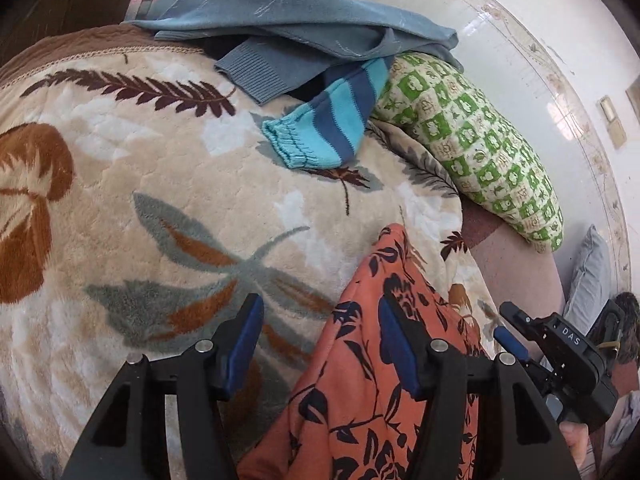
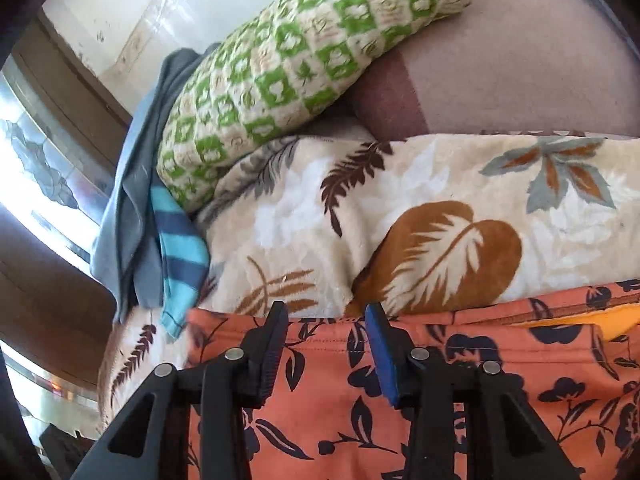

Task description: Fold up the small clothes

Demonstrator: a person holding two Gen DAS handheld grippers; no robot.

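Note:
An orange garment with dark floral print (image 1: 360, 380) lies on a beige leaf-patterned blanket (image 1: 160, 200). My left gripper (image 1: 320, 344) is open just above the garment's left edge, and the cloth shows between and under its fingers. In the right wrist view the same garment (image 2: 480, 400) spreads below my right gripper (image 2: 326, 344), which is open over its upper hem. The right gripper also shows in the left wrist view (image 1: 560, 356) at the garment's right side.
A blue-striped knit piece (image 1: 320, 124), a grey-blue sweater (image 1: 300, 20) and a green-checked pillow (image 1: 480, 140) lie at the blanket's far edge. Beyond is a white tiled floor (image 1: 520, 40). A brownish sheet (image 2: 520, 80) lies past the blanket (image 2: 440, 200).

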